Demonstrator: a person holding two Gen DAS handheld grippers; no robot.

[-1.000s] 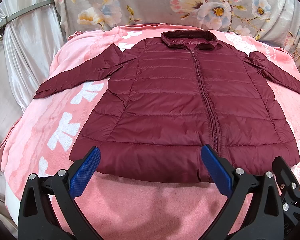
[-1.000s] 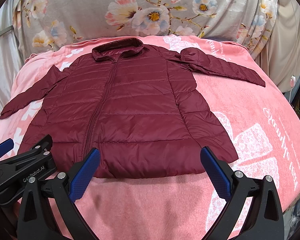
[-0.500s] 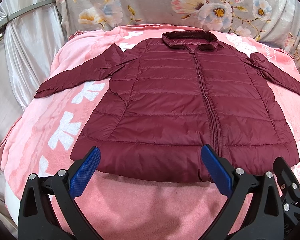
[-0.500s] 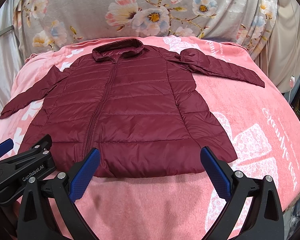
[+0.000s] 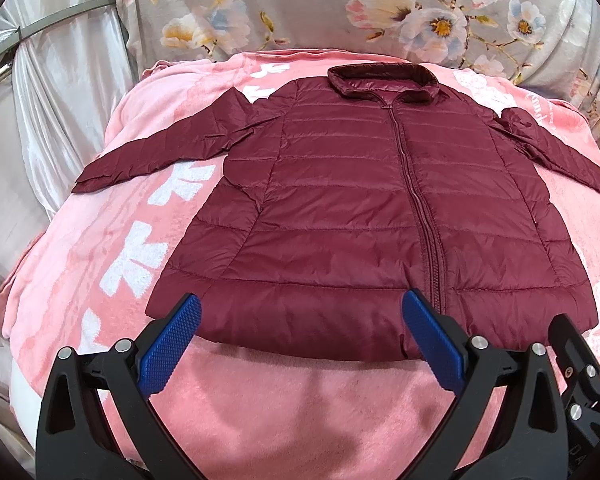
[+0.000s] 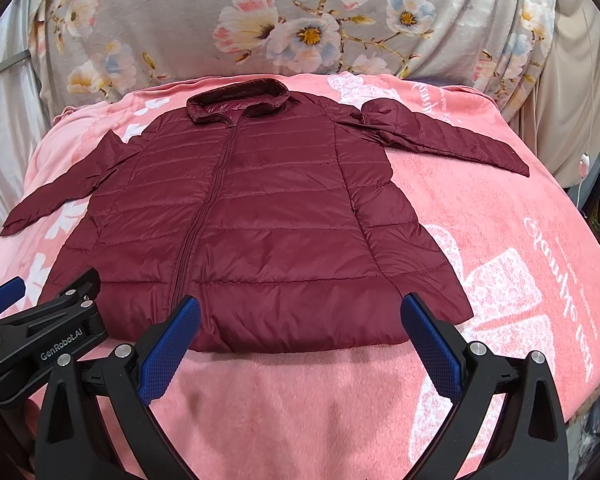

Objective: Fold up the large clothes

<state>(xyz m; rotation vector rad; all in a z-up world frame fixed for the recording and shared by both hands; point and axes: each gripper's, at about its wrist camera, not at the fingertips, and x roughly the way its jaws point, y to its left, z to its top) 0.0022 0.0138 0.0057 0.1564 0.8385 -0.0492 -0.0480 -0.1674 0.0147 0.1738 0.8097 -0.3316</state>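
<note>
The jacket [image 5: 364,208] — maroon, quilted, zipped shut — lies flat and face up on the pink blanket [image 5: 284,408], collar [image 5: 380,80] at the far end, hem at the near end. Both sleeves are spread outward: 1 sleeve [image 5: 164,152] runs to the left edge of the blanket, the other sleeve [image 6: 448,136] runs to the right. The zip [image 5: 416,200] runs from collar to hem.

The left gripper [image 5: 300,340] hangs just above the near hem, its jaws spread wide with nothing between them. Its 2 blue pads [image 5: 168,344] frame the left half of the hem.

The right gripper [image 6: 300,340] is likewise spread wide and grips nothing; it frames the right half of the hem. In the right wrist view the left gripper's body shows at lower left and carries the lettering "GenRobot.AI" [image 6: 62,344].

The blanket bears white printed motifs and white script along its right side (the script is too distorted to read). A grey floral cloth [image 6: 300,32] stands behind the blanket, and a pale satin curtain [image 5: 48,92] hangs at the left.
</note>
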